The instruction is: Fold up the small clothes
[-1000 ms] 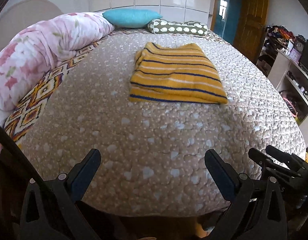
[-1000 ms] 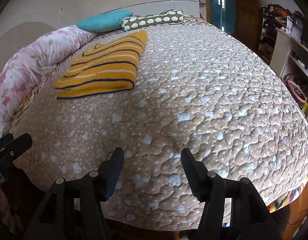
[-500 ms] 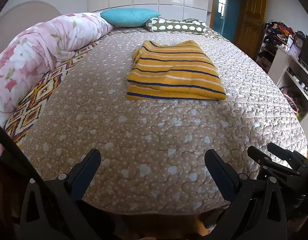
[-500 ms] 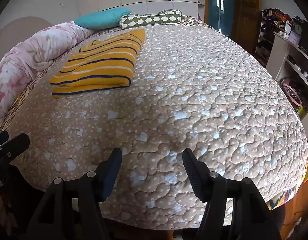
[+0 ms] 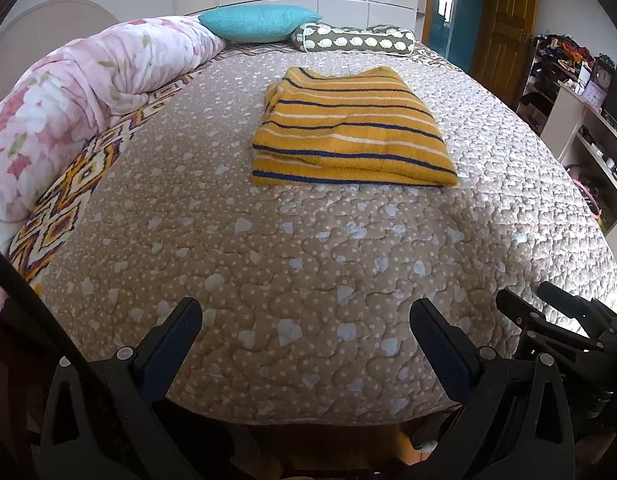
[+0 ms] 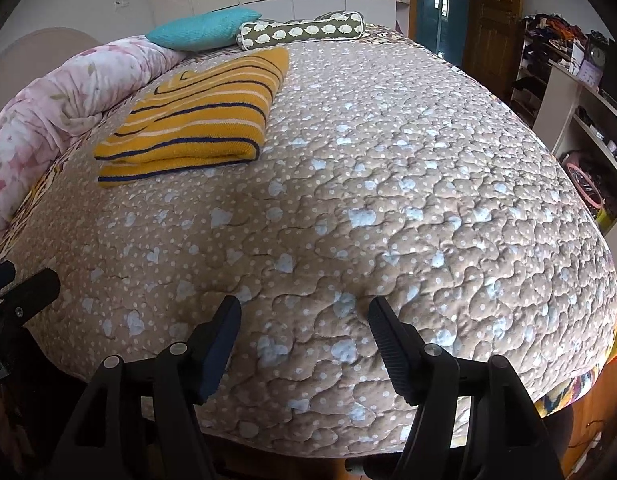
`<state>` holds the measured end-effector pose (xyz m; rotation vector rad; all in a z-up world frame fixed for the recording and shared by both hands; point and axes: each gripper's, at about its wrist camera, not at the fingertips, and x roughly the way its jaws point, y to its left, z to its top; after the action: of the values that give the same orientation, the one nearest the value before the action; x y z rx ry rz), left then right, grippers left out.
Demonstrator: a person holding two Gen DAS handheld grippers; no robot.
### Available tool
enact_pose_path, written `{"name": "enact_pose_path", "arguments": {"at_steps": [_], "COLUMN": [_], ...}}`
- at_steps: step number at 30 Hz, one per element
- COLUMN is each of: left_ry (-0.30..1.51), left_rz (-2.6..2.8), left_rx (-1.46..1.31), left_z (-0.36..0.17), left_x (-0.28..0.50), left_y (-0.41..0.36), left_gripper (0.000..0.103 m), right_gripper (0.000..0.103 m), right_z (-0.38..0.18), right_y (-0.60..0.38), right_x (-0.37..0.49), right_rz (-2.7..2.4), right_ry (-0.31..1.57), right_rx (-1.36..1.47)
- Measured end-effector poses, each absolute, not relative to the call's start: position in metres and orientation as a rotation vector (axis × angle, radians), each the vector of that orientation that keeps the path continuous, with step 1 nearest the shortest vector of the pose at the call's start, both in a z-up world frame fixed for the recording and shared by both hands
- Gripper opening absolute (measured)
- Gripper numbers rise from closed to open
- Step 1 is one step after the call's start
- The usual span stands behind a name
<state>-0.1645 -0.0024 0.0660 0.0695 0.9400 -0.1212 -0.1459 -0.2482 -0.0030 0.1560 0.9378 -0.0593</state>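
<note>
- Compared with a second ago, the striped yellow sweater [image 5: 350, 134] sits a little lower and larger in the left wrist view, so the left gripper [image 5: 304, 316] has edged toward it or tipped slightly; the garment itself looks unmoved on the bed.
- Folded into a rough rectangle, the sweater [image 6: 196, 120] lies toward the far middle of the quilted bedspread [image 5: 308, 260], well apart from both grippers, so the fold appears done or nearly so.
- Its left side shows loose, bunched layers; a careless nudge or one-sided pinch there could spill the stack and undo the fold.
- The near hem shows two layers not quite flush; dragging it across the textured quilt would likely skew them further.
- The left gripper stands wide open with nothing between its fingers, hovering over the near edge of the bed.
- The right gripper [image 6: 304, 320] is likewise spread and empty, over the same near edge; its tips also show at the right of the left wrist view, so the two tools could knock together if they reach inward at once.
- A rolled floral duvet [image 5: 84, 96] lies near the sweater's left, while a teal pillow [image 5: 260, 24] and a patterned bolster [image 5: 354, 40] sit beyond it; pushing the sweater too far would ruck it against them.
</note>
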Motion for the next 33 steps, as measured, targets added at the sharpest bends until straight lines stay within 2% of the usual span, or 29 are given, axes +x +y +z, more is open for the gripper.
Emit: {"name": "enact_pose_path", "arguments": {"at_steps": [33], "left_ry": [0.991], "left_rz": [-0.122], "left_rx": [0.046], "left_z": [0.055], "left_x": [-0.158], "left_y": [-0.002], "left_gripper": [0.103], "right_gripper": [0.079], "right_z": [-0.008], "right_y": [-0.251], "right_x": [-0.143], "right_rz": [-0.052], "right_ry": [0.944], "right_rx": [0.153]}}
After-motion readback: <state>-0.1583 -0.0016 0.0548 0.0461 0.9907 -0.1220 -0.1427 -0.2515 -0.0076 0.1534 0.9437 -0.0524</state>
